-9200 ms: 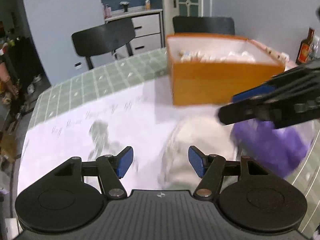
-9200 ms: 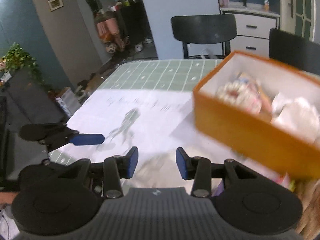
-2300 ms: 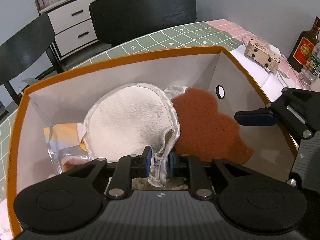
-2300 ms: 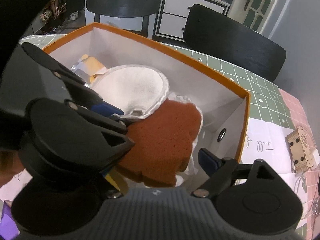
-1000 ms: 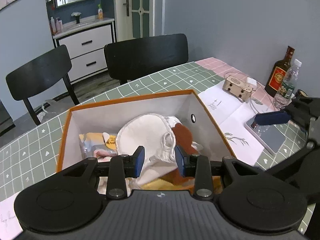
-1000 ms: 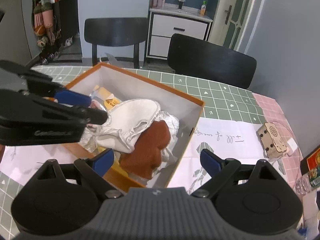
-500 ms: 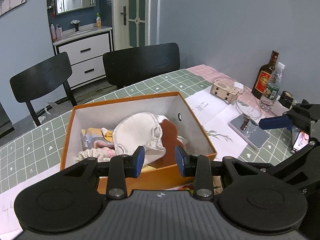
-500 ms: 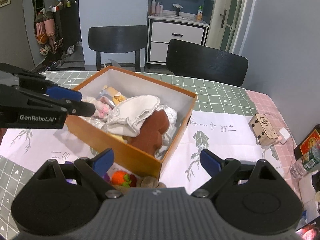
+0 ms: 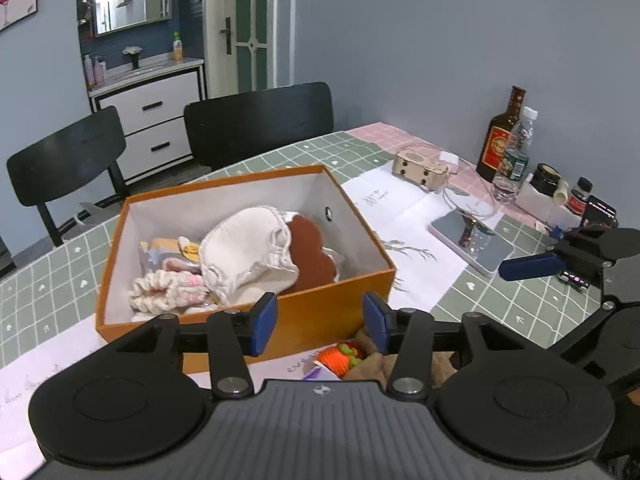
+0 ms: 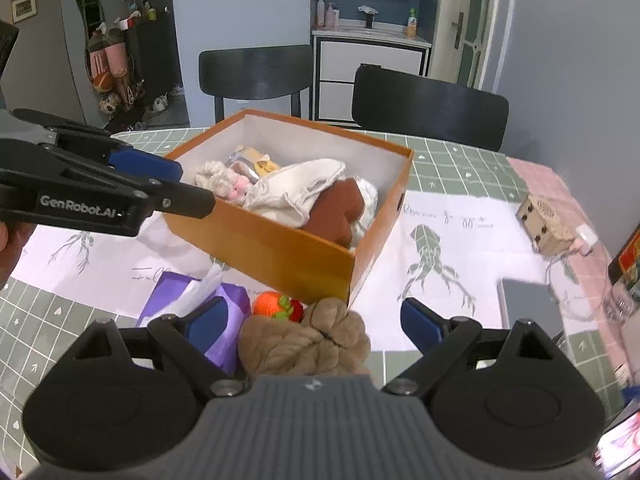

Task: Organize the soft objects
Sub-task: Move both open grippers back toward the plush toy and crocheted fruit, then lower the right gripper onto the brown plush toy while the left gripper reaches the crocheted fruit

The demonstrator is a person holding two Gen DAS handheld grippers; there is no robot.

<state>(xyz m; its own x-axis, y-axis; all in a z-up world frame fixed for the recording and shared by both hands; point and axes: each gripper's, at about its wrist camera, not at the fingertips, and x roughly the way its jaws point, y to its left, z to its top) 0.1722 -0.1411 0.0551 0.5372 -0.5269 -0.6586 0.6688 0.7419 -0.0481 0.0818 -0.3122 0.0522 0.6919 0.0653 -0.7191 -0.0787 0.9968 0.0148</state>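
An orange box point(image 9: 320, 312) point(image 10: 280, 256) on the table holds a white cloth pouch point(image 9: 248, 256) point(image 10: 296, 188), a brown sponge point(image 9: 312, 252) point(image 10: 332, 212) and a cream and pink knitted toy point(image 9: 168, 288). My left gripper point(image 9: 319, 322) point(image 10: 180, 188) hovers just in front of the box's near wall, its jaws opening with nothing between them. My right gripper point(image 10: 314, 324) is wide open above a tan knotted plush point(image 10: 308, 344) point(image 9: 372, 360), not touching it. An orange knitted toy point(image 10: 276, 306) point(image 9: 340, 356) and a purple tissue pack point(image 10: 192, 300) lie by the box's near corner.
White printed paper sheets point(image 10: 448, 240) cover the table around the box. A wooden speaker box point(image 9: 420, 168), a grey slab point(image 9: 472, 244), bottles point(image 9: 504, 144) and jars stand at the right. Two black chairs point(image 9: 256, 120) face the far edge.
Both grippers have drawn back from the box toward the near side of the table. The left jaws have widened. The tissue pack, orange toy and tan plush have come into view.
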